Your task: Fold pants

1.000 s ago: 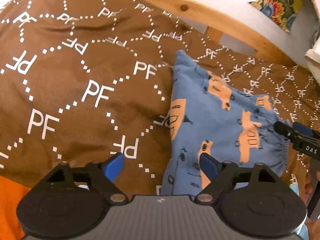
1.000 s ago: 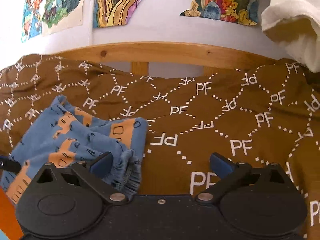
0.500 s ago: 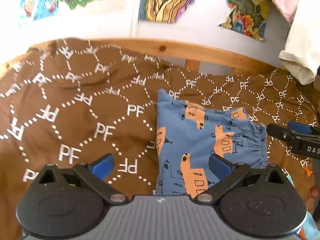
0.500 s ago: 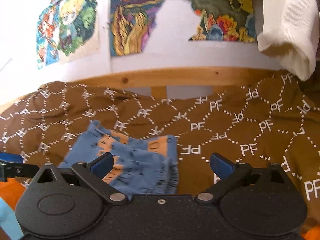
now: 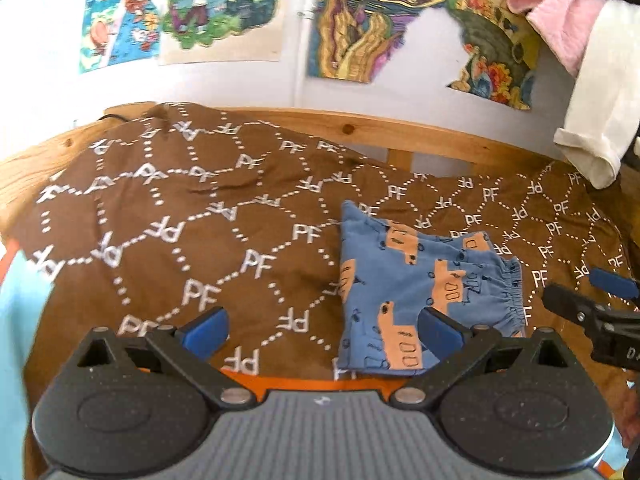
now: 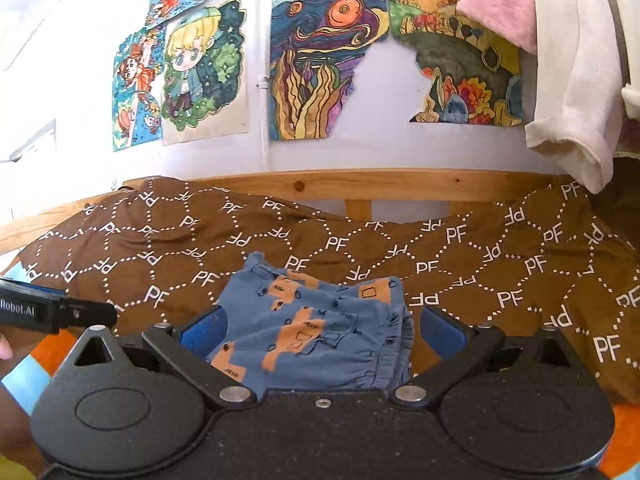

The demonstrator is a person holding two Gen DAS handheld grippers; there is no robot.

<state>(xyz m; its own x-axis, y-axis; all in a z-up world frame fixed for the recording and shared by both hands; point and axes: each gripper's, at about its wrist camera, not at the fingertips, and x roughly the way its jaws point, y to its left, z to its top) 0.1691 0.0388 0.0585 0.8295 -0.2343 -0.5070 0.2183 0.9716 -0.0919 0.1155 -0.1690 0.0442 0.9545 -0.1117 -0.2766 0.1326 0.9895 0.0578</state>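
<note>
The pants [image 5: 420,280] are small and blue with orange vehicle prints. They lie folded into a compact stack on the brown "PF" blanket [image 5: 200,240], elastic waistband to the right. My left gripper [image 5: 320,328] hangs open above the blanket's near edge, with nothing between its blue pads and short of the pants' left side. The right gripper [image 6: 322,326] is open too, held back from the pants [image 6: 312,300], which show beyond its gap untouched. Each gripper's tip shows in the other's view: the right gripper [image 5: 592,308] at the right, the left gripper [image 6: 60,312] at the left.
A wooden bed rail [image 5: 400,132] runs behind the blanket, below a wall with coloured drawings [image 6: 320,60]. A white garment [image 6: 572,100] and a pink cloth [image 6: 500,4] hang at the upper right. An orange and light-blue sheet [image 5: 16,320] shows at the blanket's near edge.
Both grippers have pulled back and risen from the pants, so the wall and drawings came into view. The left jaws widened a little. The pants stay folded in place.
</note>
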